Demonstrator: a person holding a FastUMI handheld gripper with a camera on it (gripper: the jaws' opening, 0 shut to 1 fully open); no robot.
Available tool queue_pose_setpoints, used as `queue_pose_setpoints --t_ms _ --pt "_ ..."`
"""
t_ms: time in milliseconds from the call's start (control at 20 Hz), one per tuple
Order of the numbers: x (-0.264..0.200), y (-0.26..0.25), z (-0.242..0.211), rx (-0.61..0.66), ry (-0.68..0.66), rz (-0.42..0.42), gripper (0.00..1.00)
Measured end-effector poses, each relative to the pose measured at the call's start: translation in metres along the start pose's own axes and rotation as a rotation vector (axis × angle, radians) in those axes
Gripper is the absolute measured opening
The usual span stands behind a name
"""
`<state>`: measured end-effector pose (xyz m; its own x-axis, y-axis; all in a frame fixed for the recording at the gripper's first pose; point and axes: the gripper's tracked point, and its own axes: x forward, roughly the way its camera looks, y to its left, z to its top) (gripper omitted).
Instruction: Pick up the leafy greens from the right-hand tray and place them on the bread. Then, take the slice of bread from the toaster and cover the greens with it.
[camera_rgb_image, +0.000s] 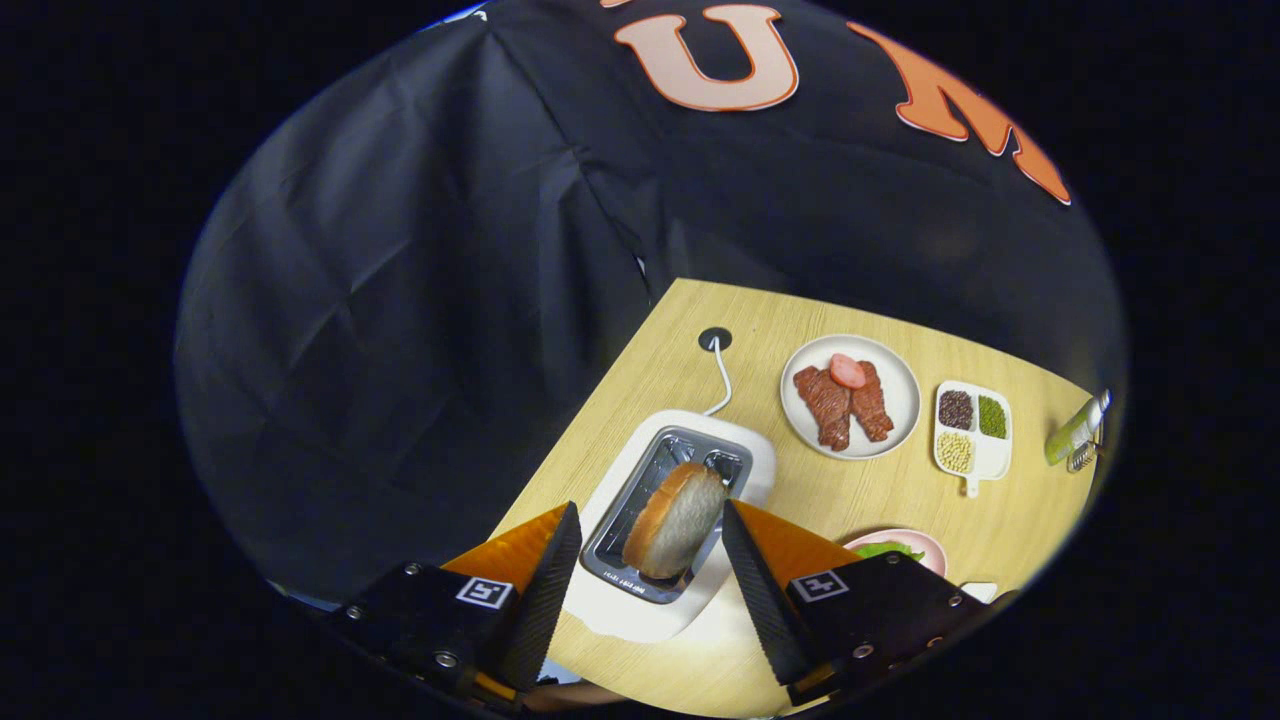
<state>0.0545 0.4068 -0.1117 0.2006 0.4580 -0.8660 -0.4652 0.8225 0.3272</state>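
A staged kitchen booth: black cloth wall (420, 300) behind a wooden table (860, 500) bearing toaster (690, 440) and plated food (850, 395).

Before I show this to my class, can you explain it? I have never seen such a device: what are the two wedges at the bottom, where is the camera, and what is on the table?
The camera rides on a hand-held gripper and looks forward along its two fingers, the wedges you see. A person carries it; there is no robot arm. The fingers are open, one on each side of a slice of bread that leans in the toaster, and neither finger presses on it. Beyond the toaster, on the wooden table, are a plate of meat and a small divided dish of beans. Beside the right finger a pink plate with leafy greens peeks out.
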Motion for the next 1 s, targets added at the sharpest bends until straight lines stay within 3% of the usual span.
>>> queue_pose_setpoints --t_ms 500,850,1000 --pt "0.038 -0.021 -0.025 0.15 0.135 -0.029 0.61" --pt "0.037 -0.046 -0.018 0.307 0.074 0.006 0.2" --pt "0.029 -0.045 -0.017 0.321 0.04 0.053 0.14"
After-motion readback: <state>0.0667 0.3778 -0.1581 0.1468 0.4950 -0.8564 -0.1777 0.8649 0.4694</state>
